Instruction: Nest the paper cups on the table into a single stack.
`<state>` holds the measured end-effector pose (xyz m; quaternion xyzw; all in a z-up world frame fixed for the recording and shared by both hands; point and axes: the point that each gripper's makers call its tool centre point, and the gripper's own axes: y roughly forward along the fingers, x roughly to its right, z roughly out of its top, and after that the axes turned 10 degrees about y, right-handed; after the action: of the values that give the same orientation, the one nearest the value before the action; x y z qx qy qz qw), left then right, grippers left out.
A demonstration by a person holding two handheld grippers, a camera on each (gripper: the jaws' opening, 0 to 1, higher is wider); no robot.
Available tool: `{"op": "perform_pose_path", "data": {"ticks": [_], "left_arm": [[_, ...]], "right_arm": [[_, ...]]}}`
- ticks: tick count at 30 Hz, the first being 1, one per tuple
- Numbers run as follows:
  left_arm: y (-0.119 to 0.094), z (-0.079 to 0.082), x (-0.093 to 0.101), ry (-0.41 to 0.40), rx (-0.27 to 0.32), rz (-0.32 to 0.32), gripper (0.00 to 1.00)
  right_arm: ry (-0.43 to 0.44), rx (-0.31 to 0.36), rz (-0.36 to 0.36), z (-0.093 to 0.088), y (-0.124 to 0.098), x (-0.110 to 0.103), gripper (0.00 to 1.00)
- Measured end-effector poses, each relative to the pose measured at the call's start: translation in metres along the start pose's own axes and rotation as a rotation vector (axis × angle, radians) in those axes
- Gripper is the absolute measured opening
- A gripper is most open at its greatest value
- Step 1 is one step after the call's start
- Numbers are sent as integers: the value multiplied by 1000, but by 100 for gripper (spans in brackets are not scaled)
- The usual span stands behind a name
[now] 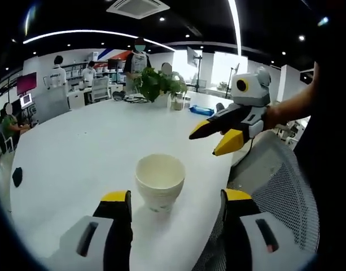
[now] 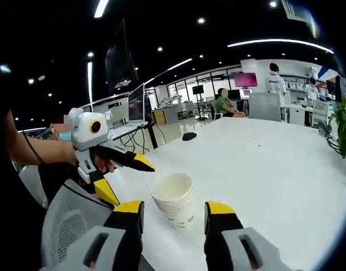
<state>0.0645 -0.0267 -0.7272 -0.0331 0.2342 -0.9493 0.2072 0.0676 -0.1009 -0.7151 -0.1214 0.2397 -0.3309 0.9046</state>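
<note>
So the nested stack of cream-white paper cups (image 1: 160, 182) is standing upright on the big white round table (image 1: 77, 152), close to the table edge on your side. In the left gripper view it sits just ahead of your left gripper (image 1: 175, 197), roughly between the two yellow-tipped black jaws but a bit closer to the jaw on the left of that view. Neither jaw touches it. Those jaws are spread wide, way wider than the cups, and they hold nothing.

In the right gripper view the same stack (image 2: 174, 199) sits right in the gap of your right gripper (image 2: 174, 208), with the jaw tips reaching up beside the lower part of the cups. The gap is only a little wider than the stack, and I can't tell if the tips brush the sides, but the jaws look parted, not clamped, nothing gripped.

You can see layered rims and ridges down the side of the stack, so it's several cups in one.

Your right gripper also shows in the left gripper view (image 1: 218, 138), off to the right above the table edge, jaws apart. Your left one shows in the right gripper view (image 2: 130, 180), over a grey mesh office chair (image 2: 65, 220), also apart.

Farther back on the table there's a leafy green potted plant (image 1: 156, 84) and a small black object (image 2: 189, 136)
</note>
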Motion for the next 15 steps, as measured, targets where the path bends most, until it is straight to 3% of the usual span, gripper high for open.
{"op": "perform_pose_path", "data": {"ticks": [15], "left_arm": [[20, -12, -9, 20, -42, 6, 62]], "right_arm": [[-11, -27, 11, -6, 14, 3, 46]]}}
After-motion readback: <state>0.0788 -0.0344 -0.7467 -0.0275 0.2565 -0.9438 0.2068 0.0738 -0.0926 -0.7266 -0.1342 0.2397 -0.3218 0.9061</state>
